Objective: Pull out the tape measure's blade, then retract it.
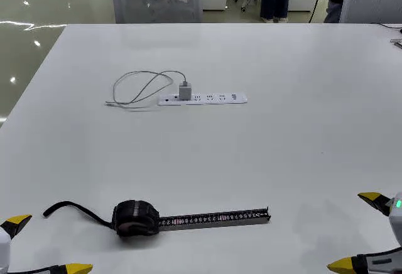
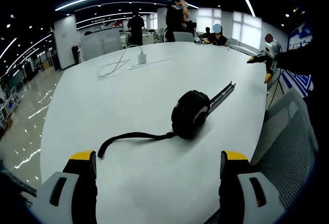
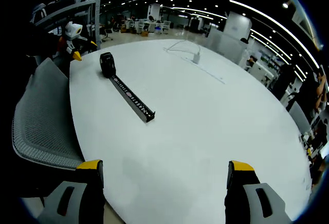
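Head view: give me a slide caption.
Tape measure, blade extended, lies on the white table between the open left claw and right claw.

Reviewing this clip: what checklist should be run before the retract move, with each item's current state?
1. Blade pulled out of the tape measure's case: ok, it lies flat on the table.
2. Left gripper free: ok, open, holding nothing, case just ahead.
3. Right gripper free: ok, open, short of the blade's end.
4. Strap clear of the blade: ok, trails off the opposite side.
5. Power strip out of the way: ok, farther back.
6. Blade lock state: cannot tell.
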